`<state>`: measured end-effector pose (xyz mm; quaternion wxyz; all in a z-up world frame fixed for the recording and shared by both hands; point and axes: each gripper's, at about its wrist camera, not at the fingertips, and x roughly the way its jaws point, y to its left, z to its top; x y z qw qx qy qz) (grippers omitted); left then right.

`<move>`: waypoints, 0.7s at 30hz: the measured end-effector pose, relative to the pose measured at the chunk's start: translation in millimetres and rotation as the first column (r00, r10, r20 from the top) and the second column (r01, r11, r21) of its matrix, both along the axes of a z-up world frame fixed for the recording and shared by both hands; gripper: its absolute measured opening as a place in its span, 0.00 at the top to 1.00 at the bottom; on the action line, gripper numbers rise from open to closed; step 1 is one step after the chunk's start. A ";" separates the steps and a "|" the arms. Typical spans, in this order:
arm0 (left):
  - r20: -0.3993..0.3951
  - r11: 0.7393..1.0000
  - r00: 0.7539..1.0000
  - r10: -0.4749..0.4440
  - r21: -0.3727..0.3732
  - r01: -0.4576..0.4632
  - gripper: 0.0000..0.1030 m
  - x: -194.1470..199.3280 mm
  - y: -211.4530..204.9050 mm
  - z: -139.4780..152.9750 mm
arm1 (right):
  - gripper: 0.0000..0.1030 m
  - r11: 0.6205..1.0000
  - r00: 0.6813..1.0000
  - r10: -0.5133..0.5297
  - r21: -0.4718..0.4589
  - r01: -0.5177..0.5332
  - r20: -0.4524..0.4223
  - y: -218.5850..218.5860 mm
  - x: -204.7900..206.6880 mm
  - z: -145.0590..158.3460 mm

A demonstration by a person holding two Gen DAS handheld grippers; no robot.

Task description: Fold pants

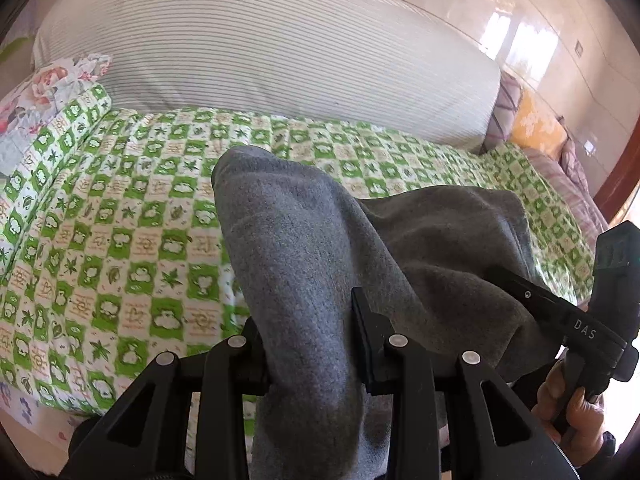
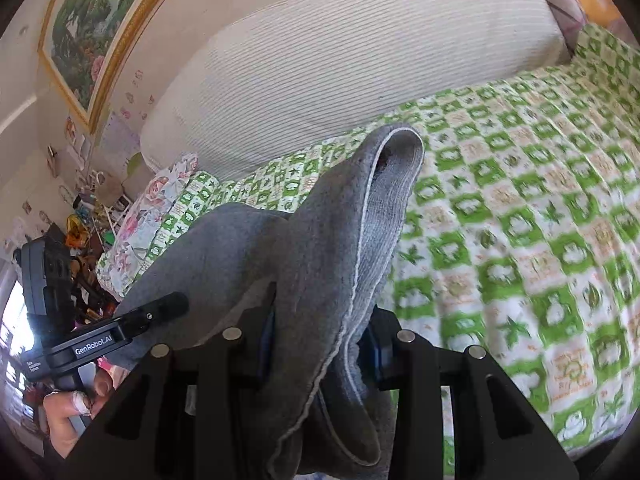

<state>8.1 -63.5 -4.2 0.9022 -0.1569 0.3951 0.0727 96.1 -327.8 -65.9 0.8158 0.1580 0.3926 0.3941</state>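
The grey pants (image 1: 304, 240) hang lifted above the bed between both grippers. My left gripper (image 1: 310, 344) is shut on a bunched fold of the pants, which stands up past its fingers. My right gripper (image 2: 320, 344) is shut on another part of the pants (image 2: 340, 240), a hemmed edge rising above the fingers. The right gripper shows at the right in the left wrist view (image 1: 560, 312), the left gripper at the left in the right wrist view (image 2: 120, 328). The fabric spans between them. The fingertips are hidden by cloth.
The bed has a green-and-white checked cover (image 1: 120, 240), also in the right wrist view (image 2: 520, 220). A large striped white pillow (image 1: 260, 48) lies at the back. A floral pillow (image 2: 144, 224) sits at the side. A cluttered shelf (image 2: 84, 232) stands beyond the bed.
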 end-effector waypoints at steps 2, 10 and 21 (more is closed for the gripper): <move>0.011 1.000 1.000 0.018 -0.001 -0.018 0.69 0.5 8.5 2.2 | 0.63 1.000 1.000 0.016 -0.009 -0.016 0.014 9.5 4.5 6.8; 0.033 0.996 0.996 0.078 0.037 -0.079 0.69 1.2 37.6 10.7 | 0.63 0.998 0.996 0.066 0.003 -0.067 0.056 52.0 19.1 24.9; 0.021 0.991 0.992 0.124 0.047 -0.125 0.69 16.5 73.4 4.4 | 0.63 0.992 0.991 0.128 0.001 -0.128 0.034 99.3 45.1 20.3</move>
